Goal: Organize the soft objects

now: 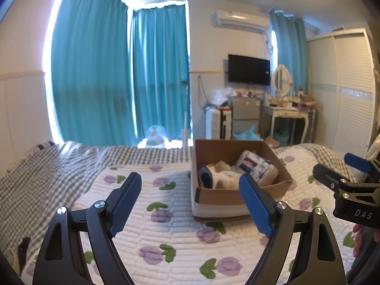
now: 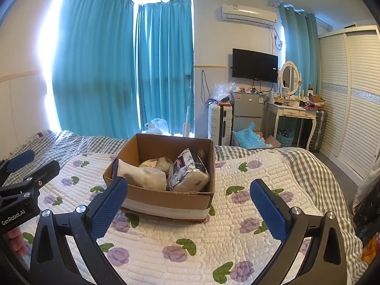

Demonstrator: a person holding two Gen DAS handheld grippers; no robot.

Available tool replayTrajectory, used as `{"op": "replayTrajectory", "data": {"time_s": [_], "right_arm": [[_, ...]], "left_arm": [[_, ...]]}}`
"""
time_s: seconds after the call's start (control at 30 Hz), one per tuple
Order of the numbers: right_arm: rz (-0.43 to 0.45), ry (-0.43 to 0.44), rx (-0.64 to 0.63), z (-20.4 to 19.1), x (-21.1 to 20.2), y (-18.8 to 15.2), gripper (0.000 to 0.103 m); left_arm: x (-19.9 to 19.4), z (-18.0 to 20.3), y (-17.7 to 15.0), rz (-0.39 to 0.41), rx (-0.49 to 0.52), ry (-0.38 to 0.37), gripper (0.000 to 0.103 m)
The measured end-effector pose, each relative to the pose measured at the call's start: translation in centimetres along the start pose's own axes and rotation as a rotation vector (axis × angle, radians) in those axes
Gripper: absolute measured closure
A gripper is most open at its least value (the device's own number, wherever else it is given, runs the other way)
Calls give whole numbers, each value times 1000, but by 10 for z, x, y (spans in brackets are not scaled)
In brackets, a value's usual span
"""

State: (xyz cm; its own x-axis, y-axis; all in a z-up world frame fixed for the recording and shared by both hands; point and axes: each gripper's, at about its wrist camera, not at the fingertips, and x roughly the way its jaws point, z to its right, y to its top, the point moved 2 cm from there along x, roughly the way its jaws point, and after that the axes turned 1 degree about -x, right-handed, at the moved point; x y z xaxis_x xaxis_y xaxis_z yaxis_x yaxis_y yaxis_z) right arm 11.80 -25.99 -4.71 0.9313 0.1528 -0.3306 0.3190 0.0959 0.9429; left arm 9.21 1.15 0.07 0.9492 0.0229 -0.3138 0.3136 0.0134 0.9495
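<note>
While both hand-held grippers hover over the bed, nothing is clamped in either.

Left wrist view: left hand-held gripper [image 1: 190,199] has its blue pads [image 1: 125,204] spread wide apart, empty, above the quilt [image 1: 166,237] with purple flowers. Box [image 1: 237,197], open cardboard, sits on the quilt ahead and right of centre; the right pad overlaps its front wall in the picture. Inside the box: a white sock bundle [image 1: 225,178] with a dark end at left, a floral packet [image 1: 254,166] at right leaning on the right wall. Right hand-held gripper [image 1: 342,178] shows at the right edge, beside the box, apart from it; its state can't be read here. Checked sheet [image 1: 47,166] lies left and behind. Teal curtains [image 1: 95,71] behind, TV [image 1: 249,69] on the wall, AC [image 1: 241,20] above it, wardrobe [image 1: 344,83] at far right.

Right wrist view: right hand-held gripper [image 2: 188,210] has its fingers wide apart, empty, over the quilt [image 2: 190,237]. Box [image 2: 166,199] sits dead ahead between the pads, near them, not touching as far as visible. Sock bundle [image 2: 144,175] lies at the front left of the box, floral packet [image 2: 187,171] tilted at right, a pale soft item [image 2: 159,163] behind them, unclear what. Left hand-held gripper [image 2: 26,168] enters at the left edge, well left of the box. Dresser [image 2: 294,111] with an oval mirror [image 2: 291,77] stands past the bed, a small fridge [image 2: 247,109] beside it.
</note>
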Motion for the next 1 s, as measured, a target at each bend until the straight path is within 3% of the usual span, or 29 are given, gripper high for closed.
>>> {"op": "replayTrajectory", "data": {"time_s": [1.0], "right_arm": [[-12,3,6,0,2,-2,0]], "left_arm": [[1,0,-1,-12,0,8,18]]}}
